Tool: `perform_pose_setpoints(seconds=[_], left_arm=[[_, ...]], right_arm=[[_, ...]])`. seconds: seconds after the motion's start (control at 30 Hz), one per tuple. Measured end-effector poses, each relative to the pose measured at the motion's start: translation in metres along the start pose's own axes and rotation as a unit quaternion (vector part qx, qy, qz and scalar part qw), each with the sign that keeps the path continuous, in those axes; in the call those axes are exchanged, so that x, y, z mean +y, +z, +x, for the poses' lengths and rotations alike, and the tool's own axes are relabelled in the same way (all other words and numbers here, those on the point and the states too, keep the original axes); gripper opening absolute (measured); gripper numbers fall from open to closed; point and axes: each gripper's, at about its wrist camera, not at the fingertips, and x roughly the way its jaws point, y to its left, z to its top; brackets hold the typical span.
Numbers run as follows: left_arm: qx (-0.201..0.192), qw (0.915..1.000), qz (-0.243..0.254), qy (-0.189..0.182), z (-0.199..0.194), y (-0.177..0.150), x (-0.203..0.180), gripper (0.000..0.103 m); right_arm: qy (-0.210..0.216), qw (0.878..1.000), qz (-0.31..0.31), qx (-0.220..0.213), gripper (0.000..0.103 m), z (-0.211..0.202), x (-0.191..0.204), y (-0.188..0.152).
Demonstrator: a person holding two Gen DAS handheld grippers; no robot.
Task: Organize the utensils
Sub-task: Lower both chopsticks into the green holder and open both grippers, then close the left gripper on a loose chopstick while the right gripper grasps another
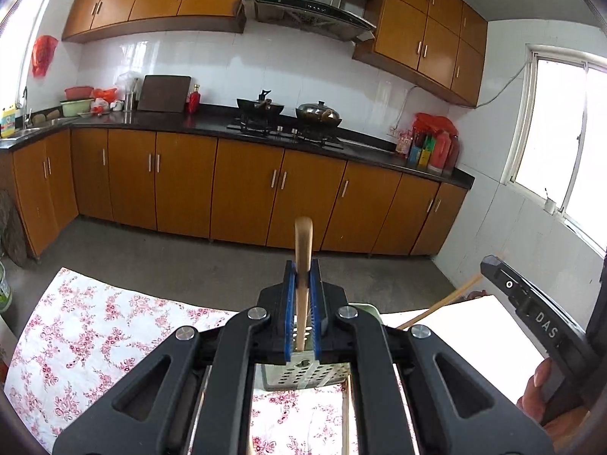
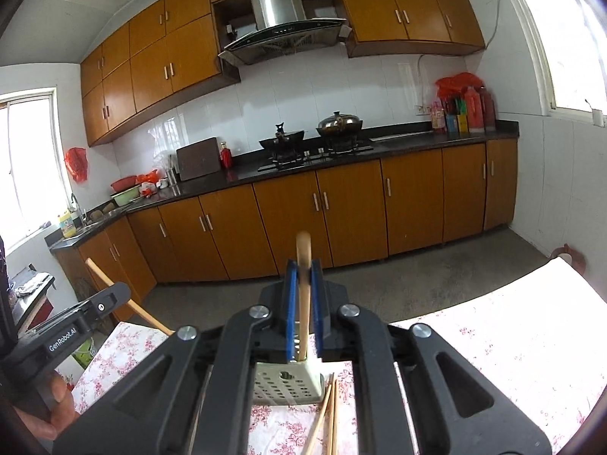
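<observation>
Daylit, bright. Windows (image 1: 561, 129) blew out to white; tablecloth (image 2: 512, 326) clipped toward the table's right edge. Heavy fisheye bending, dark vignette in the corners. Backsplash tiles (image 1: 235, 64) showed glare.

Left gripper (image 1: 303, 284) jaws nearly closed, right gripper (image 2: 303, 284) jaws slightly apart, both angled downward

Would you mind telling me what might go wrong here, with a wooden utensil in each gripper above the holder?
1. The perforated holder looks light; a utensil pushed in askew could tip it.
2. The grippers are close, so they may collide.
3. Loose chopsticks beside the holder could get knocked.
</observation>
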Motion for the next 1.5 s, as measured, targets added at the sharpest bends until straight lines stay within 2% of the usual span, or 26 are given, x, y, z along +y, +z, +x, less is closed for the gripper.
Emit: perform_pose_setpoints(seconds=[0.03, 0.07, 0.1, 0.13, 0.17, 0.3, 0.4, 0.53, 0.67, 0.77, 0.83, 0.9, 1.03, 1.13, 1.23, 1.33, 1.4, 1.5], left_arm=[[0.000, 1.0000, 0.002, -0.002, -0.002, -0.001, 0.000, 0.009], [-0.002, 1.0000, 0.005, -0.002, -0.003, -0.001, -0.001, 0.016], [-0.005, 1.0000, 0.007, 0.001, -0.006, -0.001, -0.002, 0.023], [-0.010, 0.9999, 0.008, 0.003, -0.009, 0.000, -0.002, 0.038], [-0.014, 0.9999, 0.008, 0.004, -0.011, -0.001, -0.001, 0.042], [-0.023, 0.9997, -0.004, 0.007, -0.026, 0.000, 0.007, 0.042], [-0.030, 0.9994, -0.013, 0.009, -0.041, -0.002, 0.017, 0.043], [-0.027, 0.9990, -0.016, 0.031, -0.059, -0.019, 0.038, 0.044], [0.016, 0.9976, -0.019, 0.064, -0.054, -0.053, 0.063, 0.044], [0.066, 0.9937, -0.027, 0.087, -0.040, -0.090, 0.086, 0.044], [0.097, 0.9903, -0.040, 0.092, -0.032, -0.111, 0.099, 0.044], [0.124, 0.9865, -0.053, 0.093, -0.025, -0.132, 0.111, 0.044], [0.152, 0.9832, -0.059, 0.082, -0.020, -0.159, 0.117, 0.044], [0.169, 0.9818, -0.053, 0.070, -0.014, -0.173, 0.114, 0.044], [0.185, 0.9803, -0.042, 0.056, -0.005, -0.180, 0.107, 0.044], [0.202, 0.9778, -0.025, 0.050, 0.006, -0.188, 0.095, 0.037], [0.216, 0.9749, -0.013, 0.054, 0.013, -0.194, 0.089, 0.028], [0.232, 0.9710, -0.004, 0.058, 0.023, -0.202, 0.084, 0.022]], right_arm=[[-0.002, 1.000, 0.001, -0.004, 0.026, -0.003, -0.001, -0.001], [-0.003, 1.000, 0.000, -0.008, 0.031, -0.005, -0.001, -0.003], [-0.004, 1.000, 0.000, -0.012, 0.032, -0.009, -0.002, -0.004], [-0.006, 1.000, 0.001, -0.015, 0.034, -0.014, -0.004, -0.004], [-0.009, 1.000, 0.003, -0.020, 0.037, -0.020, -0.006, -0.005], [-0.029, 0.999, 0.010, -0.026, 0.040, -0.041, -0.020, -0.015], [-0.053, 0.998, 0.015, -0.014, 0.040, -0.054, -0.036, -0.030], [-0.079, 0.996, 0.016, 0.046, 0.040, -0.048, -0.057, -0.068], [-0.084, 0.985, 0.017, 0.147, 0.038, -0.015, -0.068, -0.127], [-0.070, 0.974, 0.016, 0.216, 0.029, 0.012, -0.065, -0.166], [-0.064, 0.966, 0.014, 0.250, 0.026, 0.028, -0.061, -0.189], [-0.064, 0.962, 0.007, 0.265, 0.026, 0.037, -0.056, -0.204], [-0.084, 0.958, -0.015, 0.273, 0.025, 0.045, -0.048, -0.223], [-0.098, 0.957, -0.020, 0.273, 0.008, 0.044, -0.055, -0.226], [-0.134, 0.954, 0.011, 0.266, 0.007, 0.042, -0.076, -0.218], [-0.141, 0.953, 0.037, 0.265, 0.007, 0.040, -0.093, -0.213], [-0.139, 0.954, 0.034, 0.265, 0.007, 0.038, -0.093, -0.214], [-0.138, 0.954, 0.025, 0.264, 0.007, 0.038, -0.090, -0.215]])
